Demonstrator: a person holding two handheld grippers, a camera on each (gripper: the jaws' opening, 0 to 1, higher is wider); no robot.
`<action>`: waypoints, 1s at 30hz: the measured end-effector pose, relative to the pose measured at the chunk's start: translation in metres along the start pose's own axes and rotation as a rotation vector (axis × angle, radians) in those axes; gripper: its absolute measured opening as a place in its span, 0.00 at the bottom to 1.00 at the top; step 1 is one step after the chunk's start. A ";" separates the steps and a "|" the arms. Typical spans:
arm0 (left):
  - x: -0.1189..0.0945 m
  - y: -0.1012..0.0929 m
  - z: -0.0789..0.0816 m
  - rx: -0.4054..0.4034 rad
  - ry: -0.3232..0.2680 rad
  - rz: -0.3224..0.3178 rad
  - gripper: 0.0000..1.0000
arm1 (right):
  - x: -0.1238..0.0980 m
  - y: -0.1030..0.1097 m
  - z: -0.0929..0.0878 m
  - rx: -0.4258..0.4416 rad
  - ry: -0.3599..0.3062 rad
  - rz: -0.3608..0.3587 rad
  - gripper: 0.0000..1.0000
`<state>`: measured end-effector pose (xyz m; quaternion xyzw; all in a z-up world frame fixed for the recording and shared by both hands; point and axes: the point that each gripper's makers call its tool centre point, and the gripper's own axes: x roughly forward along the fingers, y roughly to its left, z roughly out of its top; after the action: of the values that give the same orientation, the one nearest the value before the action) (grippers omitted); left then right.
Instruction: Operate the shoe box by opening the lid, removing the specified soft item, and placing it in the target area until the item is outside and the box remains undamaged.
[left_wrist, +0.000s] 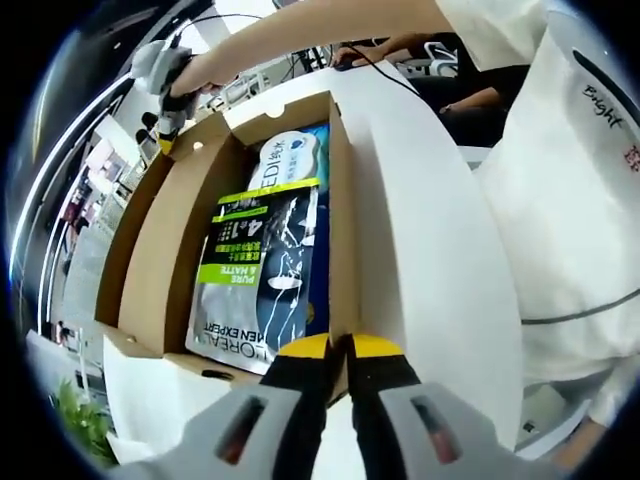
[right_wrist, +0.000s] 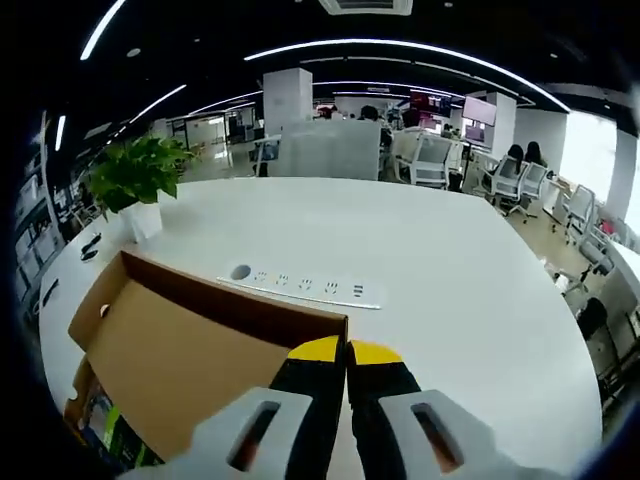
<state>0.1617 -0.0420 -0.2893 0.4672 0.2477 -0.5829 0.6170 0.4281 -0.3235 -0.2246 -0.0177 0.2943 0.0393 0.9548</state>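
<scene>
Both grippers (left_wrist: 341, 345) (right_wrist: 346, 350) pinch box (left_wrist: 160, 250) walls.

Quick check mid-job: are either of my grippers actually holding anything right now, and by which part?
Left gripper: jaws shut on the shoe box's near side wall, at its top edge. Right gripper: jaws shut on the raised lid, at its free edge.

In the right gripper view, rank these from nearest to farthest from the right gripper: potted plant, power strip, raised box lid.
1. Raised box lid, its brown edge at the right gripper tips.
2. Power strip, lying on the white table just beyond the lid.
3. Potted plant, far left on the table.
</scene>
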 end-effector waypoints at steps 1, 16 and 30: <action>0.000 0.000 0.000 0.000 0.000 0.001 0.05 | 0.000 0.000 -0.001 0.005 -0.001 0.000 0.00; 0.000 0.001 -0.001 -0.002 0.000 0.003 0.05 | 0.010 0.000 -0.018 0.008 0.037 -0.027 0.00; -0.001 0.001 -0.001 -0.004 -0.006 0.003 0.06 | 0.021 -0.003 -0.031 0.003 0.091 -0.050 0.00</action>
<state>0.1626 -0.0409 -0.2887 0.4645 0.2461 -0.5829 0.6196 0.4287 -0.3269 -0.2622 -0.0255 0.3369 0.0143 0.9411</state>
